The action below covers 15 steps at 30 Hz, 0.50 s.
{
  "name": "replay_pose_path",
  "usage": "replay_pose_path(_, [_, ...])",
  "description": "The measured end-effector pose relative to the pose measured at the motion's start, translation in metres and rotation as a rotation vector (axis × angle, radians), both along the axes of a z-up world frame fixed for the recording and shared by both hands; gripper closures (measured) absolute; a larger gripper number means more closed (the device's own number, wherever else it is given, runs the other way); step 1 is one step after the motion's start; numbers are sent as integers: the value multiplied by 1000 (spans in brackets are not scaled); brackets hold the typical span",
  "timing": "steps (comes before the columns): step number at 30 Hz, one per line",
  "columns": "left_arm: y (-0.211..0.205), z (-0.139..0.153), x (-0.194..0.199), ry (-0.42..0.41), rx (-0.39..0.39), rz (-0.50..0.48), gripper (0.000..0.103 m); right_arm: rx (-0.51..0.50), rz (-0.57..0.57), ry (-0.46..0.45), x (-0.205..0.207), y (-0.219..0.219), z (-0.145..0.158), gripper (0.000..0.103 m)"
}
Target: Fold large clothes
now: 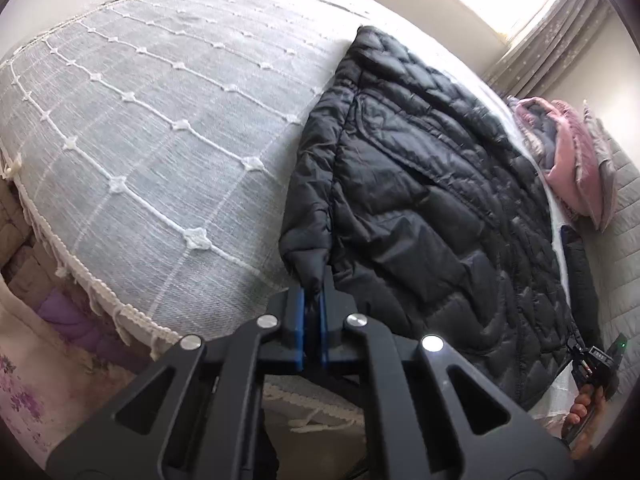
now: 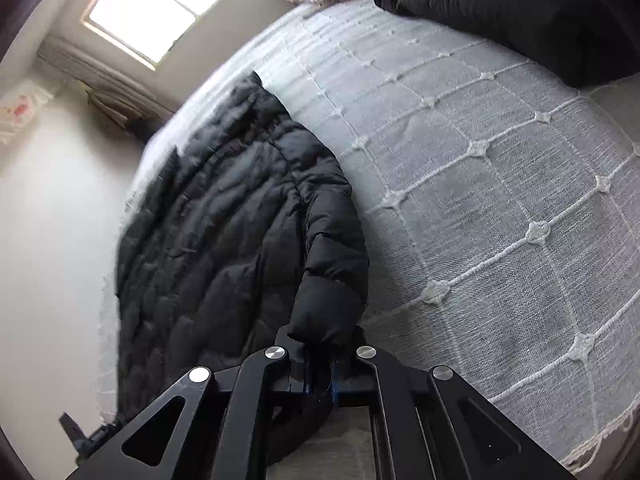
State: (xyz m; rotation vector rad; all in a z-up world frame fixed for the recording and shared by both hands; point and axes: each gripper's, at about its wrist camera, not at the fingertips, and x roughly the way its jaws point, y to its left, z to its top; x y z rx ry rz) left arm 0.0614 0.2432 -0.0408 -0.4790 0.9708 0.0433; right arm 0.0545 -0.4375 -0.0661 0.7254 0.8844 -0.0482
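Observation:
A black quilted puffer jacket (image 1: pixel 440 184) lies spread on a bed with a grey bedspread (image 1: pixel 160 140) crossed by white stitched lines. My left gripper (image 1: pixel 313 300) is shut on the jacket's sleeve cuff near the bed's edge. In the right wrist view the same jacket (image 2: pixel 224 232) lies along the bed's left side, and my right gripper (image 2: pixel 320 364) is shut on the end of its other sleeve. The right gripper also shows in the left wrist view (image 1: pixel 592 360), at the jacket's far corner, held by a hand.
Pink and grey folded clothes (image 1: pixel 572 160) lie past the jacket. Another dark garment (image 2: pixel 520 12) lies at the bedspread's (image 2: pixel 480 200) far side. A window with curtains (image 1: pixel 532 4) is behind the bed. The bedspread's fringed edge (image 1: pixel 92 280) hangs over purple bedding.

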Motion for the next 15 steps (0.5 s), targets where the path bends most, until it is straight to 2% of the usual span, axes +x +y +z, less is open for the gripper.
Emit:
replay_pose_path(3, [4,15,-12,-33,10,-10,96,25,-4,-132,-29,3,18,98])
replay_pose_path(5, [4,24,-18,-46,35,-19,96,66,5,-171,-50,5,22,98])
replay_pose_path(7, [6,34,-29,-59,47,-32,96,97,22,-196,-66,8,28,98])
replay_pose_path(11, [20,46,-57,-75,14,-55,96,99,61,-215,-106,19,35,99])
replay_pose_path(15, [27,60,-82,-110,42,-92,96,128,52,-247,-141,19,40,99])
